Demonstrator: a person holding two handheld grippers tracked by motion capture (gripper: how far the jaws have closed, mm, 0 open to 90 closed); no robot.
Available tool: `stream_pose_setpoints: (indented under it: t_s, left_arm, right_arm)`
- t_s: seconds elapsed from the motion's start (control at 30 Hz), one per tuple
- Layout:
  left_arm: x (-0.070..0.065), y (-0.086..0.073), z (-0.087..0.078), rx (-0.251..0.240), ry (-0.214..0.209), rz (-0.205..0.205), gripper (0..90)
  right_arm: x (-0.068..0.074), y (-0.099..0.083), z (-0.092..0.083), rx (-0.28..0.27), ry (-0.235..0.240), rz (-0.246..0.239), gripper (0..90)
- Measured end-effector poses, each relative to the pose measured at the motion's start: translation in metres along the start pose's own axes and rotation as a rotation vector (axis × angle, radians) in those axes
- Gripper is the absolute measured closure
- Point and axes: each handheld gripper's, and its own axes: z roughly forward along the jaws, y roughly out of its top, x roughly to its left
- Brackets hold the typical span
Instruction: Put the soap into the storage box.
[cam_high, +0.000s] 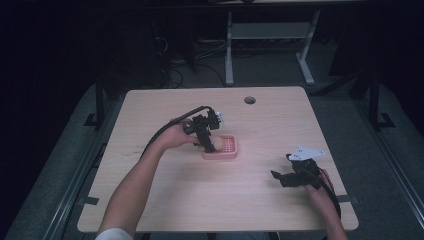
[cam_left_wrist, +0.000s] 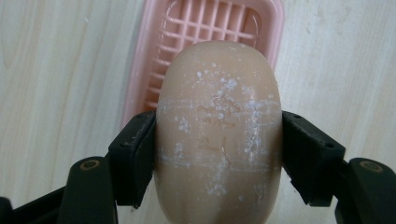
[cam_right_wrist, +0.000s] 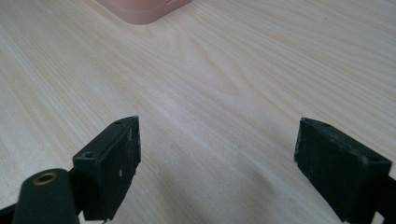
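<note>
A tan oval bar of soap (cam_left_wrist: 218, 135), scuffed with white marks, is clamped between the jaws of my left gripper (cam_left_wrist: 218, 154). It hangs just above the left end of a pink slatted soap dish (cam_left_wrist: 205, 28) that lies on the table. From above, the left gripper (cam_high: 206, 142) points down at that dish (cam_high: 227, 150) near the middle of the table. My right gripper (cam_right_wrist: 217, 163) stands open over bare wood, jaws wide apart and empty, with a corner of the pink dish (cam_right_wrist: 140, 11) far ahead. In the high view it (cam_high: 282, 175) rests low at the right front.
The light wooden table (cam_high: 165, 195) has a round cable hole (cam_high: 249, 100) near its far edge. Beyond the table stand white desk legs (cam_high: 229, 50) on a dark floor with loose cables.
</note>
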Motion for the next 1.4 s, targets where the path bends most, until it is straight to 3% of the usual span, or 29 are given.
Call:
stream_pose_setpoints:
  t_s: [0.17,0.3,0.47,0.9,1.4]
  left_arm:
    - [0.005,0.006,0.002,-0.022,-0.010,-0.005,32.2]
    - [0.008,0.011,0.008,-0.001,0.002,-0.001,32.1]
    - [0.011,0.017,0.016,0.008,-0.020,-0.010,32.1]
    - [0.010,0.021,0.027,0.032,-0.017,0.000,32.1]
    - [0.011,0.022,0.029,0.042,-0.012,0.004,32.0]
  right_arm:
    - [-0.001,0.000,-0.001,-0.003,-0.002,0.010,13.9]
    - [-0.001,-0.001,-0.001,-0.004,0.000,0.007,13.9]
    - [-0.002,-0.001,-0.001,-0.003,0.001,0.006,13.9]
    - [-0.003,-0.001,-0.001,-0.003,0.003,0.009,13.9]
    - [-0.003,-0.001,-0.001,-0.003,0.004,0.004,13.9]
